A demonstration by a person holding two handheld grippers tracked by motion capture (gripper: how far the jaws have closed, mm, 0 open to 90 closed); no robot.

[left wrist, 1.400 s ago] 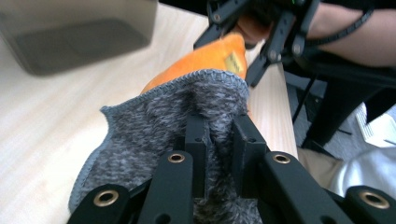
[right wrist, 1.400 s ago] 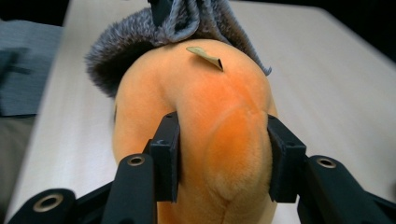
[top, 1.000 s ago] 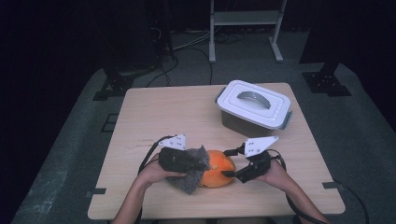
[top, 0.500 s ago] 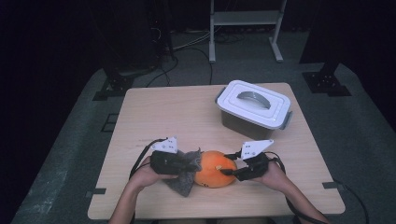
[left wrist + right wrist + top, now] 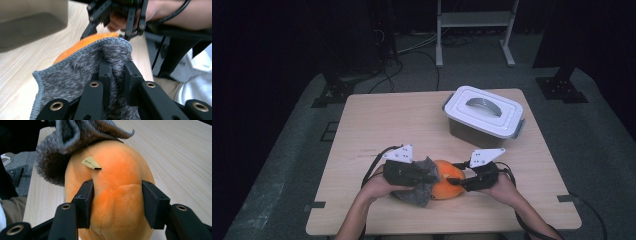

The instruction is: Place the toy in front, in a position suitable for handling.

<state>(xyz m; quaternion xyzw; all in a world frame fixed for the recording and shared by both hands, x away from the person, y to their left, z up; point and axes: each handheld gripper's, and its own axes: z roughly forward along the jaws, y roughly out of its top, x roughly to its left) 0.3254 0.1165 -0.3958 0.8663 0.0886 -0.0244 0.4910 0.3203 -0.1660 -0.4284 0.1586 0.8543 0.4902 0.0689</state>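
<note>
White lidded box (image 5: 484, 116) sits on the wooden table (image 5: 377, 125), well beyond both grippers – nothing between it and them. In the left gripper view its grey wall (image 5: 32, 22) looms past the jaws, up and to one side. A person's trouser leg shows at the table edge in both gripper views.

Left gripper (image 5: 424, 175): jaws clenched tight on a fold of the grey fuzzy cloth (image 5: 82, 72), which bunches up between the pads and spreads ahead of them, draped over the orange plush toy (image 5: 85, 45). Cloth hides most of the toy from this side.

Right gripper (image 5: 117, 202): jaws have just been closing, now about half open and grasping the plush toy (image 5: 117, 195) – pads press into its sides, toy bulges between them. Ahead of the jaws a small paper tag (image 5: 91, 162) sticks to the toy, and the cloth (image 5: 75, 140) covers its far end (opposite gripper's side). Toy rests on the table between the two grippers, near the person's edge (image 5: 447, 185).
</note>
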